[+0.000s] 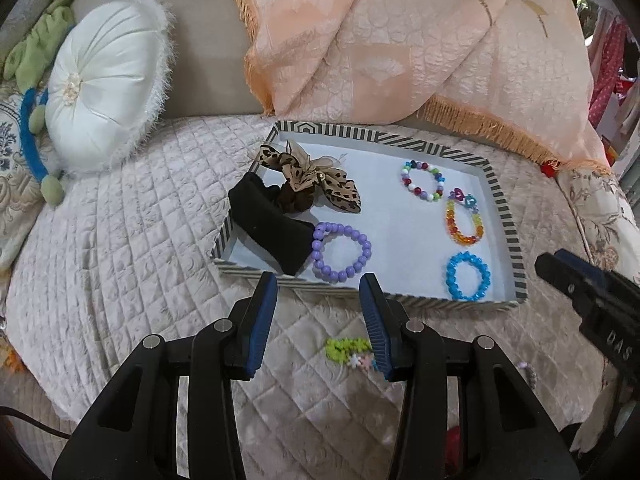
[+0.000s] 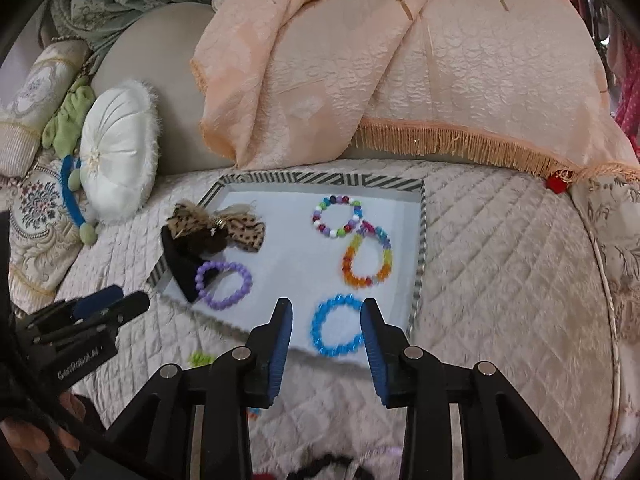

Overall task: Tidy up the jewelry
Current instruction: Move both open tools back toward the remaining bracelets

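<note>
- Our striped tray (image 1: 502, 204) already holds four bracelets and the hair ties.
- A green bead bracelet (image 1: 346, 347) lies near us on the quilt (image 1: 120, 240), outside.
- Left gripper (image 1: 318, 292) and right gripper (image 2: 326, 322) both hang released, empty.

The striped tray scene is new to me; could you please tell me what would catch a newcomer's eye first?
The striped tray on the quilted cushion draws the eye: four bright bead bracelets lie inside, with the blue bracelet nearest. A leopard-print bow scrunchie and a black headband sit at its left edge. Both hand-held grippers, left and right, are open in the foreground.
</note>
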A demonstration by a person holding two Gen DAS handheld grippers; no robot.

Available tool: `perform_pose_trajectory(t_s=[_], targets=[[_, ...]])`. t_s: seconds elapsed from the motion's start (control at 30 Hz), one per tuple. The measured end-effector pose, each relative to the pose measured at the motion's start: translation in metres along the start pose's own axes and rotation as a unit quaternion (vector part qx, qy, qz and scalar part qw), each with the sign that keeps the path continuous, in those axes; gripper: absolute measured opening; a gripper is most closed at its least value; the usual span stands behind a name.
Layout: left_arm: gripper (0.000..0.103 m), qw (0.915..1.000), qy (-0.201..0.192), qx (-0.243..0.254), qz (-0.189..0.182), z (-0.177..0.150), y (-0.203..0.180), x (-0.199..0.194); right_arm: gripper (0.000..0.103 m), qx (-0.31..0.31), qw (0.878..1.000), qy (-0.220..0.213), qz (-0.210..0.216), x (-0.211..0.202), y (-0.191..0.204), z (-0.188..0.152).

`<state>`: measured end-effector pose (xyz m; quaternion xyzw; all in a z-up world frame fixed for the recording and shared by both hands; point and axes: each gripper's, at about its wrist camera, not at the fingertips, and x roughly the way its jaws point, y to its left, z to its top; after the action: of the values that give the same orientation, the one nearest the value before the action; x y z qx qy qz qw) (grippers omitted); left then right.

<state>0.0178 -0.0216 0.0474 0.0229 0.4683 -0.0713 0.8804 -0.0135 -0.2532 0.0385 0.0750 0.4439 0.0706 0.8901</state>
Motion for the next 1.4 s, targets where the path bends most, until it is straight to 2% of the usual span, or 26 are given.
perform_pose_trajectory(t_s=[0.4, 0.77, 1.23, 1.4], targets=[[0.042, 0.9996, -0.027, 0.002, 0.001, -0.023, -0.005, -0.041, 0.035, -0.009, 1.000, -0.024, -0.012, -0.061, 0.012, -0.037], [0.042, 0.9985, -0.053, 0.014, -0.005, -0.035, -0.014, -0.073, 0.037, -0.006, 0.999, -0.036, -0.006, -0.085, 0.019, -0.052], [0.042, 0.9984, -0.053, 0.018, -0.008, -0.045, -0.013, -0.083, 0.041, -0.014, 0.999, -0.036, -0.006, -0.099, 0.026, -0.064], [0.042, 0.9989, -0.028, -0.007, -0.038, -0.044, 0.001, -0.079, 0.044, -0.019, 0.999, -0.029, -0.006, -0.099, 0.024, -0.068]])
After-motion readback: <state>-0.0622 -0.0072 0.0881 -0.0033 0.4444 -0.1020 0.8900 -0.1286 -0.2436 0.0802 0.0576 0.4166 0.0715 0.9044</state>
